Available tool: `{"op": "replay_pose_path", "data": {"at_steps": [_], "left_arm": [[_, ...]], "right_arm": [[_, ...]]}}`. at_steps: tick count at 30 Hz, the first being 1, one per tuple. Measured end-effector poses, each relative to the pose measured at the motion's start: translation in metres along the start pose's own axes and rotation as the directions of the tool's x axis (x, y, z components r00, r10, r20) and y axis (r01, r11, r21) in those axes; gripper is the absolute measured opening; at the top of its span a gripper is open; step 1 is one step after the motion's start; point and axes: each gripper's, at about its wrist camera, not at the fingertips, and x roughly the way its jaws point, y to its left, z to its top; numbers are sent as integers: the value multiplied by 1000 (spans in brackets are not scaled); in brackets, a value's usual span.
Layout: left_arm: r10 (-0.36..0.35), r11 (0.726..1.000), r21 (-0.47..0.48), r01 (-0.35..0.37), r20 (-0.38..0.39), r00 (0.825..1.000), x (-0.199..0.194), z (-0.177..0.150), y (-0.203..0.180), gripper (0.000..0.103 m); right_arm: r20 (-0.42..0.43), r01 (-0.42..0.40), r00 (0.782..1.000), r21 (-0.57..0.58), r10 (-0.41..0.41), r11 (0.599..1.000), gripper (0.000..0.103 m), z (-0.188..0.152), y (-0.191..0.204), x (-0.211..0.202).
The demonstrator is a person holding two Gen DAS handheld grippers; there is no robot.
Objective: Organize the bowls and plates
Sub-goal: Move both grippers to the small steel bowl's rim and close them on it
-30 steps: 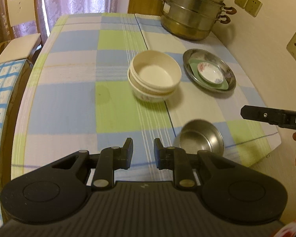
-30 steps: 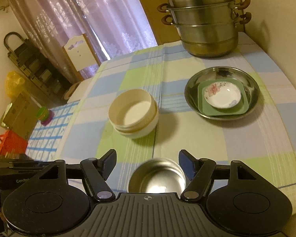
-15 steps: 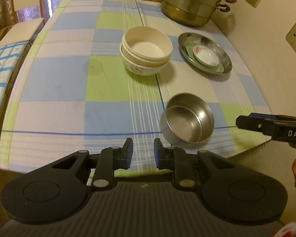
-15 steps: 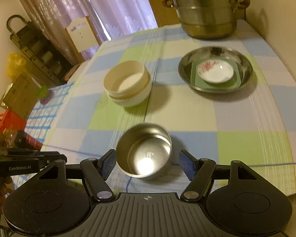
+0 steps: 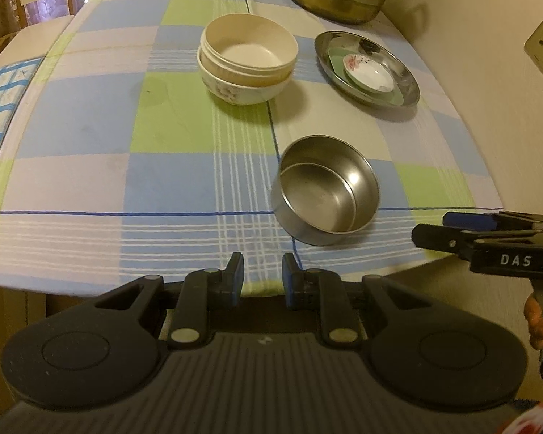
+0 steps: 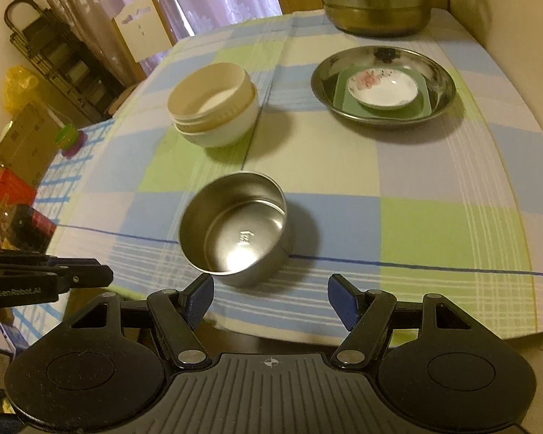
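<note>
The small steel bowl (image 6: 235, 226) is polished metal, its floor throwing a bright glare. The wide steel dish (image 6: 440, 83) shines the same way, and the little flowered saucer (image 6: 382, 88) in it looks like glazed china on a smooth green square plate (image 6: 344, 103). The stacked cream bowls (image 5: 248, 58) have a dull, matt sheen. A woven checked cloth (image 5: 170, 181) covers the surface. The steamer pot (image 6: 376, 18) is brushed metal. Each claw is matt black plastic with blue ribbed pads (image 6: 344, 300).
</note>
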Motion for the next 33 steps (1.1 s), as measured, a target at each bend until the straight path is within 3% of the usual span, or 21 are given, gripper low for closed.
{"op": "replay_pose_path", "data": {"at_steps": [9,18,33], "left_arm": [[-27,999,-41,27,-20,999,13,0,-9,19],[-24,999,-42,24,4,1000,25,8,-22,19],[4,996,-86,-2,28,1000,55,31,-26,19]], "right_arm": [[-31,23,999,-7,-23,1000,70,-1,-15,5],[-9,33,999,-39,-33,999,69,7,-21,10],[12,-5,1000,-87,6,996,47,29,-14,42]]}}
